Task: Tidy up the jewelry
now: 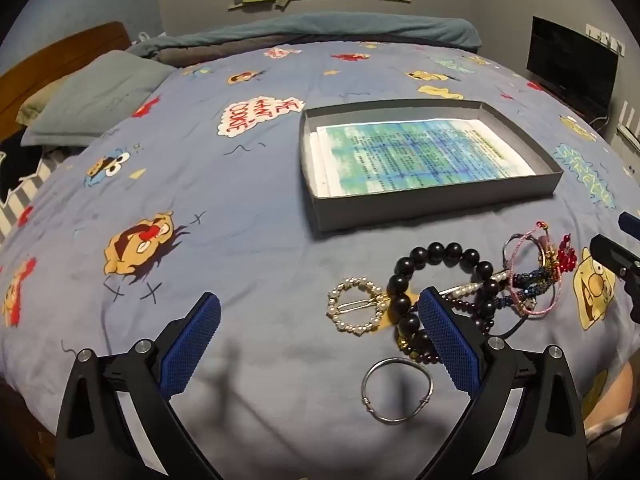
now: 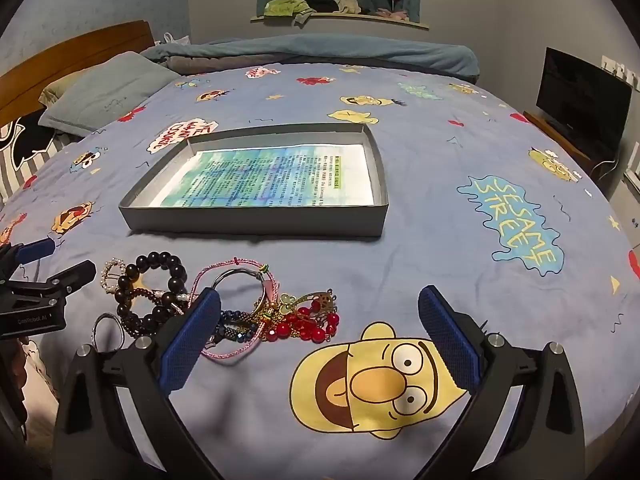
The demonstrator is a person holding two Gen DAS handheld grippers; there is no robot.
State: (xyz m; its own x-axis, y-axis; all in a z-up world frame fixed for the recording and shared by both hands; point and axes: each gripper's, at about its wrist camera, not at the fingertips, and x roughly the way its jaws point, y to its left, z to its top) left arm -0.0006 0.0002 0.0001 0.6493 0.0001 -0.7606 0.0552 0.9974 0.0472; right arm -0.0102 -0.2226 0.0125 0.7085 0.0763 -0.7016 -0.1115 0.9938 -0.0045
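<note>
Blue cartoon-printed bedspread (image 2: pixel 420 240) covers the bed on which a heap of jewelry lies in front of a shallow grey cardboard tray (image 2: pixel 256 222), whose floor is lined with a printed sheet in green and blue. The left claw (image 1: pixel 320 340) hangs above the near edge of the bed with its blue-padded fingers spread wide and nothing between the pads; its right finger stands in front of the black bead bracelet (image 1: pixel 436 256). Just left of those beads lies a round pearl hair clip (image 1: pixel 354 310), and nearer the camera a plain silver bangle (image 1: pixel 398 390) rests apart on the cloth. To the right, a tangle of pink cord bracelets (image 2: pixel 236 354), dark blue beaded strands (image 2: pixel 236 326) and a red bead cluster with gold charms (image 2: pixel 308 322) is piled together, touching. The right claw (image 2: pixel 320 340) is likewise spread wide and empty, hovering over a yellow cartoon face printed on the cover, its left finger just in front of the pink cord. The tray holds no jewelry. A grey pillow (image 1: pixel 92 96) sits by the wooden headboard (image 2: pixel 80 48), and a dark screen (image 2: pixel 580 100) stands at the right wall.
</note>
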